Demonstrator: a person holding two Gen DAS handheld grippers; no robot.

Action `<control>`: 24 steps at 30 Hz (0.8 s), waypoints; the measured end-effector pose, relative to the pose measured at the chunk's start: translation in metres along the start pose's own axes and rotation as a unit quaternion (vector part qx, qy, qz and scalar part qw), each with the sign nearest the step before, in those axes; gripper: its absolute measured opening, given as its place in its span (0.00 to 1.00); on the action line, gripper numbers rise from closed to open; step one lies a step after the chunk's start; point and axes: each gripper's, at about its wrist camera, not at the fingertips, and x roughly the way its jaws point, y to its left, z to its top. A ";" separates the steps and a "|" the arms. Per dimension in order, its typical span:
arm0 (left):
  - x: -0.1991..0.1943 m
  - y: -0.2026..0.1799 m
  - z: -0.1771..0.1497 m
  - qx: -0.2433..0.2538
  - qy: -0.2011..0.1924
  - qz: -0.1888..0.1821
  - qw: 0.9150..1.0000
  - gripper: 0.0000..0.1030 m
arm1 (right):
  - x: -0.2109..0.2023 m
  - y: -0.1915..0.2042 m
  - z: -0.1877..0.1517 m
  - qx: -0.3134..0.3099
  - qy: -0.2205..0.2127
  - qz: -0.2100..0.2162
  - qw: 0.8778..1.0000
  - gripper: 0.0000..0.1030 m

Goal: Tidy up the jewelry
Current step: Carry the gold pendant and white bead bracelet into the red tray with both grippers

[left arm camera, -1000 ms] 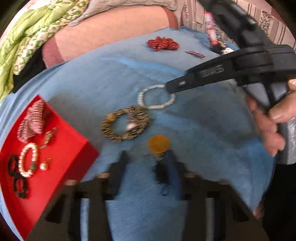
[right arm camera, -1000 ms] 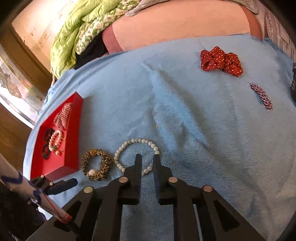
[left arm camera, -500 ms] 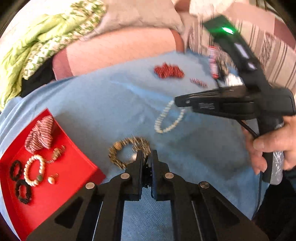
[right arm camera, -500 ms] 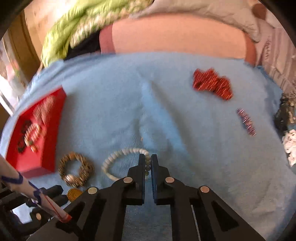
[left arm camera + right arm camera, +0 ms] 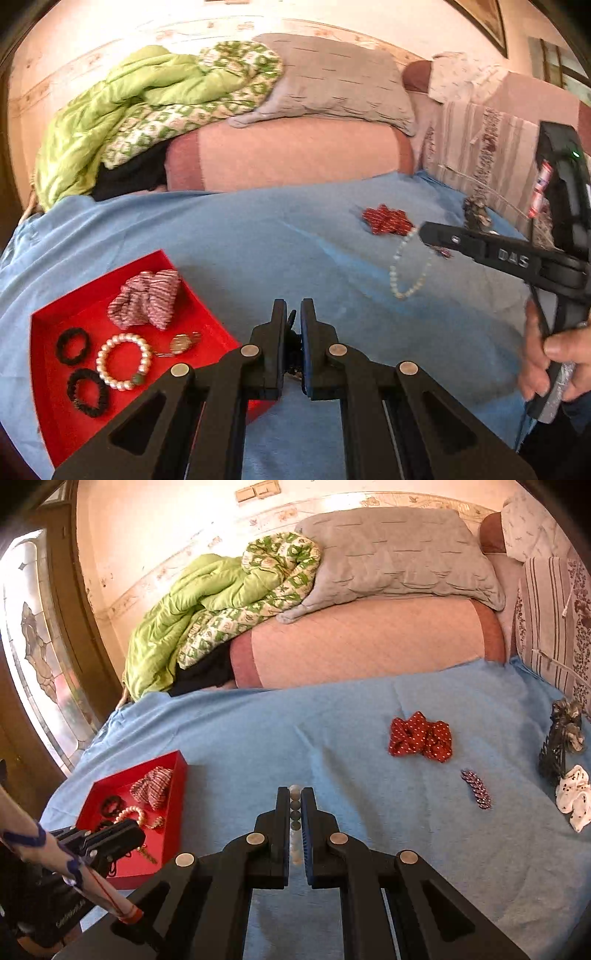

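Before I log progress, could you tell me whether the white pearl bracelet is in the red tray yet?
Out: white pearl bracelet dangles from right gripper.

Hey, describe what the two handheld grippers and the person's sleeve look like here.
Both the left gripper and right gripper are matte black plastic with flat parallel fingers, blue pads and round silver pivot pins. The right one shows embossed lettering on its side and a green light. A white sleeve carries blue markings and a red-orange cuff.
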 end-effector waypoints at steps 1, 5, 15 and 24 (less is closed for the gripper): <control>0.000 0.002 0.000 -0.004 0.000 0.001 1.000 0.07 | 0.000 0.001 0.000 0.001 0.000 0.002 1.000 0.06; -0.002 0.012 0.000 -0.015 0.001 0.008 1.000 0.07 | 0.002 0.005 -0.002 0.005 0.004 0.016 1.000 0.06; -0.008 0.033 -0.002 -0.040 0.002 0.025 0.999 0.07 | -0.005 0.038 -0.007 -0.012 0.005 0.043 0.999 0.06; -0.021 0.059 -0.008 -0.066 0.001 0.040 0.997 0.07 | -0.004 0.080 -0.011 -0.032 0.013 0.070 0.997 0.06</control>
